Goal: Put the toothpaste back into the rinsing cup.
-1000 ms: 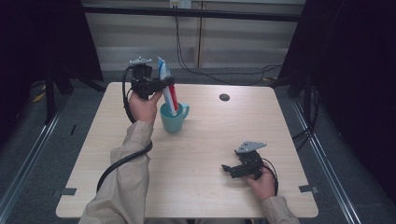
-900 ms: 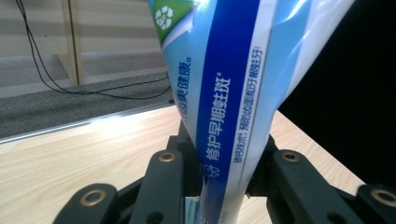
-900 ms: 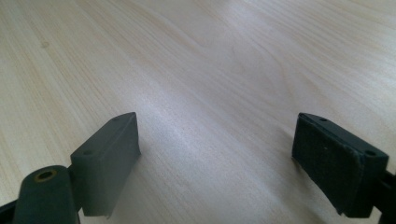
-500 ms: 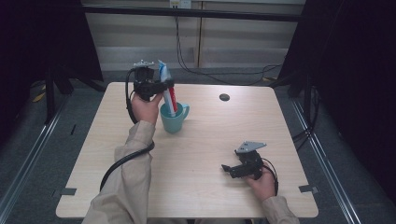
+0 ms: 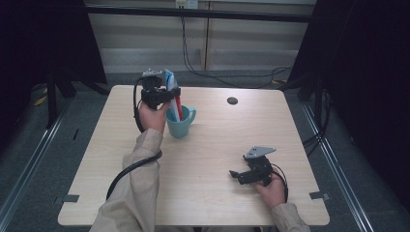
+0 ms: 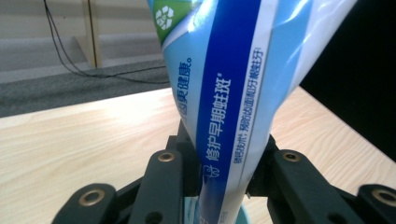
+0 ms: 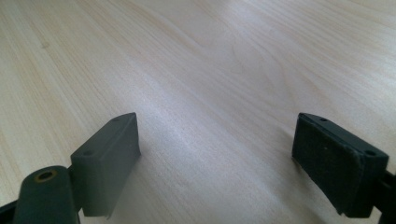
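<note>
A blue, white and red toothpaste tube stands tilted with its lower end inside a teal mug on the table's back left. My left gripper is shut on the tube's upper part, just above the mug. In the left gripper view the tube rises between both black jaws, pinched tight, and the mug's rim peeks out below. My right gripper rests low over the table's front right, its jaws wide apart with bare wood between them.
A small dark round disc lies near the table's back edge. The wooden table has open surface in the middle. Dark curtains flank both sides, and cables hang along the wall behind.
My left gripper has come down a little with the tube, sinking its lower end deeper into the mug. The right gripper has stayed put.
</note>
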A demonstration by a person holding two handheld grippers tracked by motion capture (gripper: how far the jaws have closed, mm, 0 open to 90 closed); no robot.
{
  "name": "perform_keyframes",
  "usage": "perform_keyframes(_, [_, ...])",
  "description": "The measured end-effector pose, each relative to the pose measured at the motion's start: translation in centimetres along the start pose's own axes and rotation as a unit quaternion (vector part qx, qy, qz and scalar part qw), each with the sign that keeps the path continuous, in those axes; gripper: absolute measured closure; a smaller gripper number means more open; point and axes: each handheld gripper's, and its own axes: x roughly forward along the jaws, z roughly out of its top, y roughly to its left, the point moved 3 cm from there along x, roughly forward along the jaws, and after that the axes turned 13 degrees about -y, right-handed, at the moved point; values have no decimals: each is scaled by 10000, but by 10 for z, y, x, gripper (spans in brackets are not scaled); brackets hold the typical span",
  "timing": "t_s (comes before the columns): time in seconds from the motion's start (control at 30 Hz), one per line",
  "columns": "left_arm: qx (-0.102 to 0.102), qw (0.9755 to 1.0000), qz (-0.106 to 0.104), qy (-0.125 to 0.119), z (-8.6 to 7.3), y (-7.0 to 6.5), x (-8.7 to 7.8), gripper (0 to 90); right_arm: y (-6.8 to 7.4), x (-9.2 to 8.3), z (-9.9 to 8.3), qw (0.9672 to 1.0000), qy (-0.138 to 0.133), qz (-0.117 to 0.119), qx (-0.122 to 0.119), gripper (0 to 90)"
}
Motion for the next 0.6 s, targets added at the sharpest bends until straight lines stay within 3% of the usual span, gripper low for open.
perform_keyframes(0.6, [-68, 9997, 176, 123, -27, 6, 0, 729, 0, 0, 0, 10000, 5, -9, 30, 142])
